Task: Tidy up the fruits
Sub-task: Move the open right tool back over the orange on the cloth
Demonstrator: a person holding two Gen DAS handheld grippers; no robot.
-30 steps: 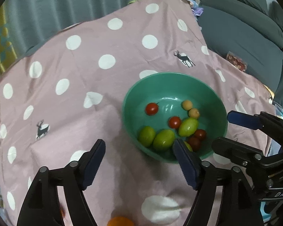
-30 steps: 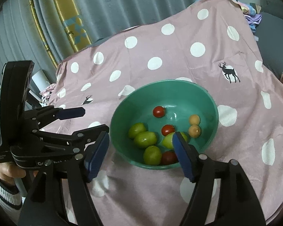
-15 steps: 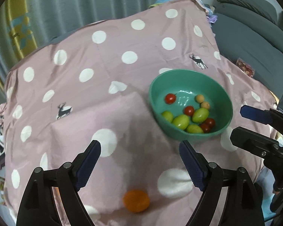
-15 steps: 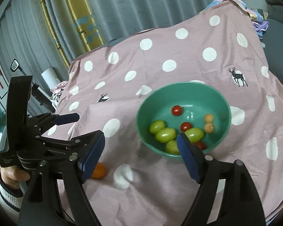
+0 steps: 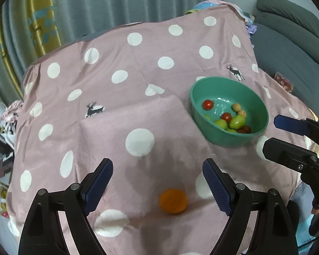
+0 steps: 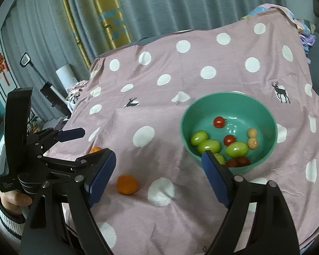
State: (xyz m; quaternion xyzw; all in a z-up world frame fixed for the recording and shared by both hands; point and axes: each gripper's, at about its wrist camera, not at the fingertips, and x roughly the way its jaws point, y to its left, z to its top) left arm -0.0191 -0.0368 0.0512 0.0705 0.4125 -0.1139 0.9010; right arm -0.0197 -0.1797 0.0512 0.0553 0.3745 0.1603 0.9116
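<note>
A green bowl point(image 5: 204, 125) point(image 6: 189, 146) on the pink polka-dot cloth holds several green and red small fruits and two tan ones. An orange fruit point(image 5: 173, 200) point(image 6: 127, 184) lies on the cloth near the front edge. A second orange fruit point(image 6: 95, 149) peeks out behind the left gripper in the right wrist view. My left gripper point(image 5: 157, 183) is open and empty, just above the orange fruit. My right gripper point(image 6: 158, 175) is open and empty, between the orange fruit and the bowl; it also shows at the right of the left wrist view point(image 5: 287, 133).
The pink cloth point(image 5: 138, 89) covers a raised table. A grey sofa point(image 5: 291, 42) stands to the right. Curtains point(image 6: 159, 6) hang behind. Clutter lies on the floor at the left point(image 5: 4, 127).
Both grippers have pulled back and away from the bowl toward the left front. The orange fruit has come fully into view between the left fingers. Both stay open.
</note>
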